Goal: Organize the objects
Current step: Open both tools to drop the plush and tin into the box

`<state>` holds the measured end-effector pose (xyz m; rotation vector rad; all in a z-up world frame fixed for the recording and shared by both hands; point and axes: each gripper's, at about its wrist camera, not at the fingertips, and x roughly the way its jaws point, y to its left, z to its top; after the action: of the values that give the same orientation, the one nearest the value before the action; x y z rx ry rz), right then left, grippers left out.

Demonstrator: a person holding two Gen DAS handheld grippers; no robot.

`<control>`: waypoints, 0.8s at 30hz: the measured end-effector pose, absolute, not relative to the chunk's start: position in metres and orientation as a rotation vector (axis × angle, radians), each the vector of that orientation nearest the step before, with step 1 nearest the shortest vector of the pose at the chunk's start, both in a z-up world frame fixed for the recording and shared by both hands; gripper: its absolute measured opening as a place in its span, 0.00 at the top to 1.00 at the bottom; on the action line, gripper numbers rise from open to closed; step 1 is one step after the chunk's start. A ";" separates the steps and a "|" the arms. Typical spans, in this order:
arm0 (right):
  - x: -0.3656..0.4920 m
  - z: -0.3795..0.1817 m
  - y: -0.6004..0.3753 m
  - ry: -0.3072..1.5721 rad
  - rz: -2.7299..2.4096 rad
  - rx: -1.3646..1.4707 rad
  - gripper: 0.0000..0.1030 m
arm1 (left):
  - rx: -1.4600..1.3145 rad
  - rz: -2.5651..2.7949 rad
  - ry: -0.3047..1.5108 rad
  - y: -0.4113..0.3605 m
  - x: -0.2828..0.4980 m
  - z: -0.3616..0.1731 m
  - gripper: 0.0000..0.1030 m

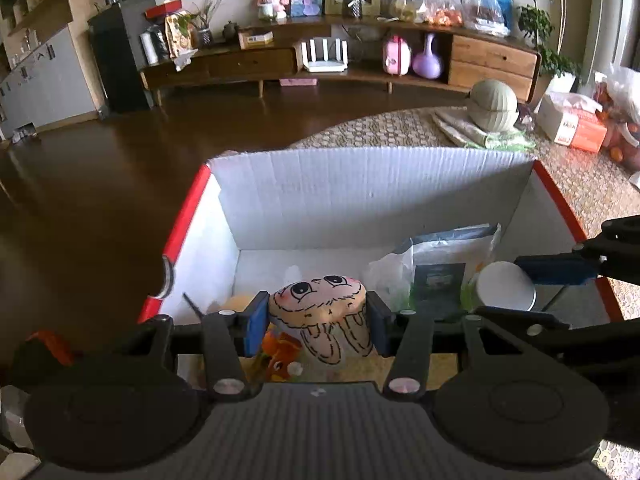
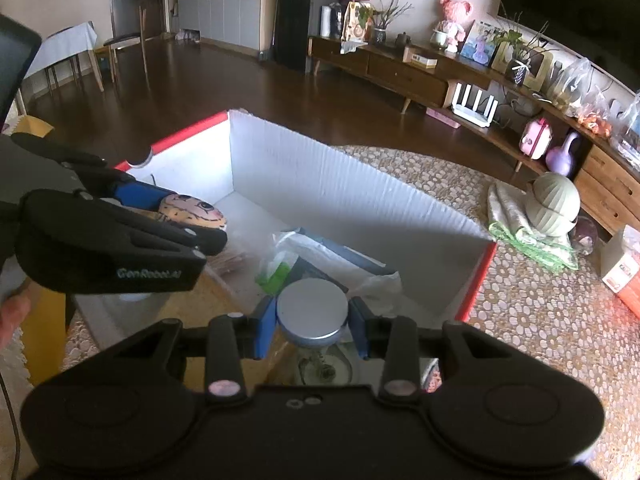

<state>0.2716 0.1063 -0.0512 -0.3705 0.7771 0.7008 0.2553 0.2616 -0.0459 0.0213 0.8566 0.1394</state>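
A white cardboard box with red edges [image 1: 360,192] [image 2: 320,184] stands on the patterned table. My left gripper [image 1: 318,320] is shut on a plush toy with a drawn face [image 1: 320,304] [image 2: 192,212], held over the box's near left part. My right gripper [image 2: 312,322] is shut on a glass jar with a silver lid [image 2: 312,308] [image 1: 506,286], held over the box's near right part. Inside the box lie plastic bags with a dark packet [image 1: 440,272] [image 2: 320,252] and an orange item [image 1: 280,352] under the plush.
On the table beyond the box sit a green ribbed pot [image 1: 494,104] [image 2: 554,204] on folded cloth and an orange-white carton [image 1: 572,124]. A long wooden sideboard [image 1: 320,60] runs along the far wall. Dark wooden floor [image 1: 100,180] lies left of the table.
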 end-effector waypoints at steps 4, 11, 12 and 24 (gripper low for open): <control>0.274 -0.058 0.110 0.791 0.702 -0.384 0.63 | 0.013 0.128 0.894 0.261 0.265 -0.055 0.52; 0.275 -0.060 0.114 0.813 0.704 -0.399 0.61 | 0.018 0.118 0.924 0.261 0.275 -0.058 0.51; 0.275 -0.060 0.113 0.814 0.702 -0.397 0.61 | 0.020 0.118 0.928 0.261 0.275 -0.059 0.51; 0.264 -0.047 0.099 0.801 0.733 -0.352 0.50 | -0.006 0.126 0.886 0.259 0.259 -0.047 0.36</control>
<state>0.2635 0.0989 -0.0467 -0.3524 0.8010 0.7335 0.2592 0.2588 -0.0474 -0.0057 0.8857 0.1259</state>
